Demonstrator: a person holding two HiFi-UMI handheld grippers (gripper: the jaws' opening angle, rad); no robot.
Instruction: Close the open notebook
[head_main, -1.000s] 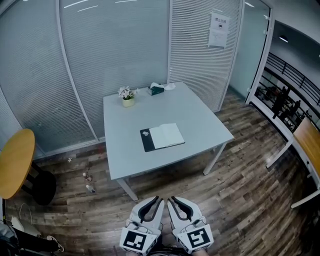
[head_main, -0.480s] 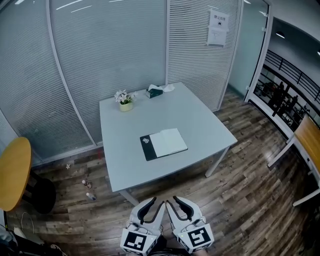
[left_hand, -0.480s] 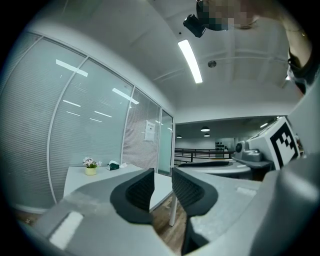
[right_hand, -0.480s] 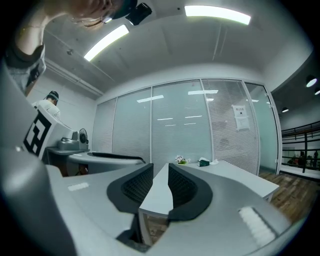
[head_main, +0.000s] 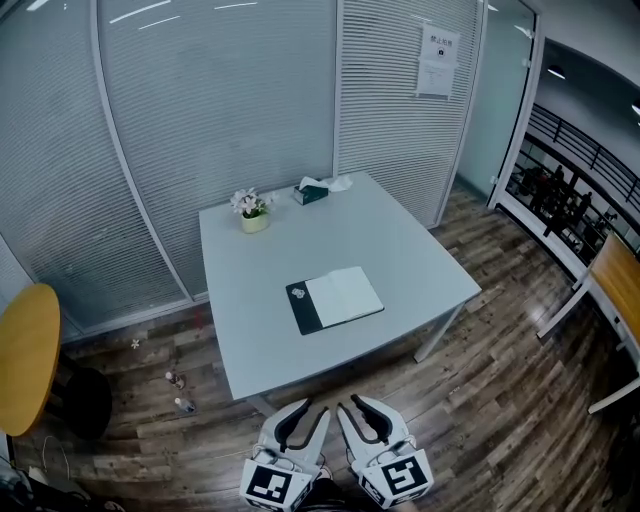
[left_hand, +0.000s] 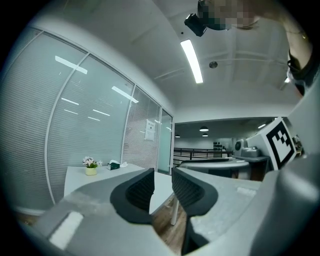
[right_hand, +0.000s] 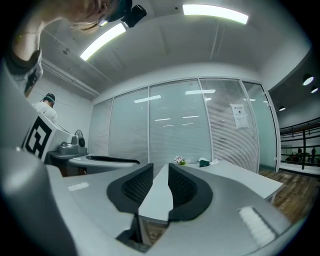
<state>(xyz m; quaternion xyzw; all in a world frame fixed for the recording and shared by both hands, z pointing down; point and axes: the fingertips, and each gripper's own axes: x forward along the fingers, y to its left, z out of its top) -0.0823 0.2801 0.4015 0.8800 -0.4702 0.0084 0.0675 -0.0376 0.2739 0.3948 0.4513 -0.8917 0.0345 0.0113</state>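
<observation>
An open notebook (head_main: 335, 300) lies near the front of the pale grey table (head_main: 400, 250), with a black cover on its left and a white page on its right. My left gripper (head_main: 312, 410) and right gripper (head_main: 350, 405) hang side by side over the wooden floor, short of the table's near edge. Both stand open with nothing between their fingers. In the left gripper view the left gripper (left_hand: 162, 175) points level at the table (left_hand: 80, 175). In the right gripper view the right gripper (right_hand: 161, 172) does the same. Neither gripper view shows the notebook.
A small flower pot (head_main: 253, 215) and a green tissue box (head_main: 310, 190) stand at the table's far edge. Glass walls with blinds rise behind. A round wooden table (head_main: 25, 350) is at the left, small items (head_main: 180, 400) lie on the floor, and a wooden desk (head_main: 615, 280) is at the right.
The table and notebook have come closer and sit lower in the head view. Both grippers' jaws stand a little wider apart than a second ago.
</observation>
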